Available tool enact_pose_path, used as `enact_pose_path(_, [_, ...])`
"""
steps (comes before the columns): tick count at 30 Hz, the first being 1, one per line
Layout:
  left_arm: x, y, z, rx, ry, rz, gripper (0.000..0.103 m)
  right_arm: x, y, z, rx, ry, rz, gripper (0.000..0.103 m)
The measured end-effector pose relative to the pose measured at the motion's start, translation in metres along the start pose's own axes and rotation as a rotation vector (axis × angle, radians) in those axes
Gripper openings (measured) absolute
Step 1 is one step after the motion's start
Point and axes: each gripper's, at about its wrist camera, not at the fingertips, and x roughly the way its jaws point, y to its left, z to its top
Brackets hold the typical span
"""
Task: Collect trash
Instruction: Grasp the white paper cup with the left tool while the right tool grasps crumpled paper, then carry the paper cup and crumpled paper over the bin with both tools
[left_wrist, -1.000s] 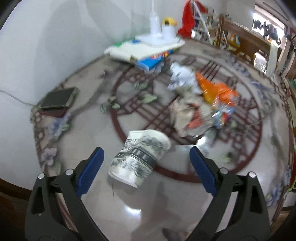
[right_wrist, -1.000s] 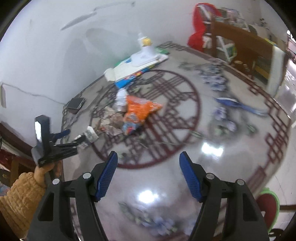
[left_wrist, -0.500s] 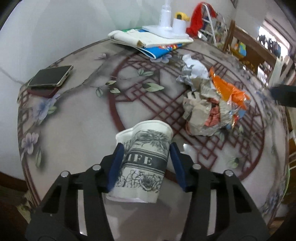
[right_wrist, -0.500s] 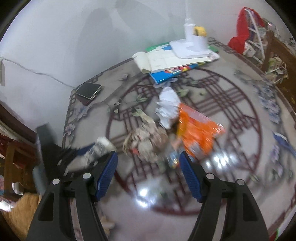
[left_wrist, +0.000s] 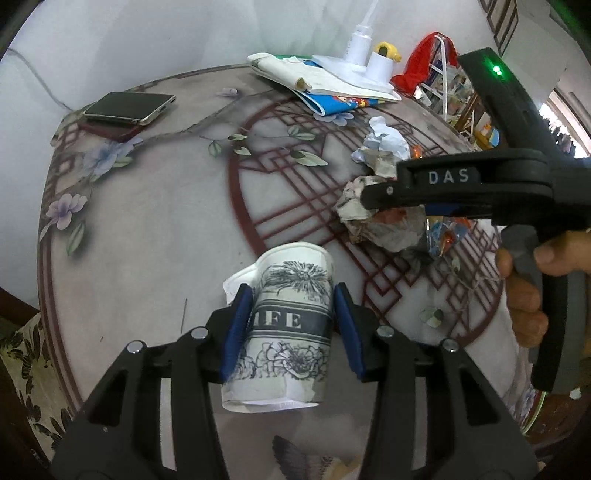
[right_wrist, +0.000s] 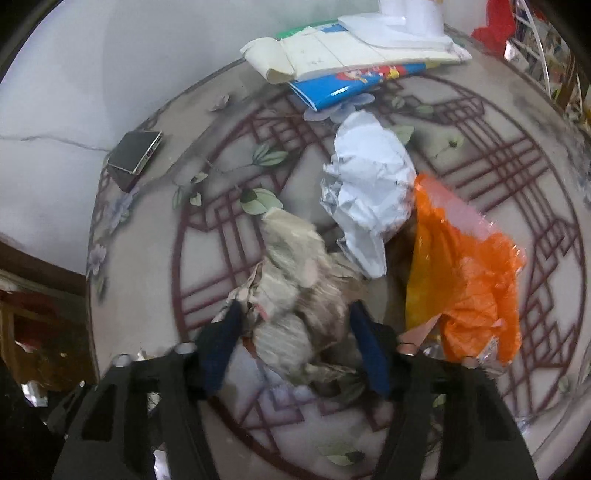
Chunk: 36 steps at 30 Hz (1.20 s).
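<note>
Your right gripper (right_wrist: 295, 343) has dropped onto the crumpled brownish paper (right_wrist: 299, 295) mid-table, its pads flanking the wad; blur is hiding whether they are touching. Your left gripper (left_wrist: 291, 325) is pinching the dented paper cup (left_wrist: 284, 332), whose base is hiding the table (left_wrist: 147, 229) beneath it.

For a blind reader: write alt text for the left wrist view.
The left gripper is shut on a printed paper cup above a patterned table. To the right, the right gripper reaches into crumpled paper trash.
</note>
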Motion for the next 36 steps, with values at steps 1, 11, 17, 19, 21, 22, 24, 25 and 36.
enact_pose_path(1, [0.000, 0.000, 0.000, -0.001, 0.000, 0.000, 0.044, -0.003, 0.001, 0.001, -0.013, -0.001, 0.002, 0.046])
enact_pose_path(11, [0.007, -0.003, 0.004, -0.045, 0.008, 0.005, 0.048, -0.082, 0.006, -0.021, -0.071, -0.136, 0.077, 0.043])
enact_pose_path(17, [-0.005, 0.002, 0.001, -0.100, 0.006, 0.011, 0.035, -0.127, 0.004, -0.050, -0.111, -0.203, 0.094, 0.043])
enact_pose_path(19, [-0.019, 0.001, -0.002, -0.107, -0.018, 0.028, 0.028, -0.139, 0.001, -0.060, -0.108, -0.216, 0.099, 0.043])
enact_pose_path(21, [-0.029, -0.001, -0.006, -0.119, -0.025, 0.044, 0.000, -0.149, -0.002, -0.072, -0.107, -0.226, 0.101, 0.043])
enact_pose_path(22, [-0.034, -0.002, -0.008, -0.135, -0.030, 0.047, 0.000, -0.154, -0.004, -0.077, -0.110, -0.231, 0.099, 0.043])
enact_pose_path(24, [-0.043, -0.006, -0.013, -0.152, -0.039, 0.055, 0.000, -0.161, -0.005, -0.084, -0.120, -0.243, 0.093, 0.043])
enact_pose_path(25, [-0.048, -0.009, -0.015, -0.153, -0.044, 0.056, 0.000, -0.166, -0.007, -0.089, -0.125, -0.252, 0.090, 0.043])
enact_pose_path(36, [-0.075, -0.021, -0.032, -0.167, -0.094, 0.098, 0.054, -0.211, -0.033, -0.132, -0.090, -0.323, 0.083, 0.044])
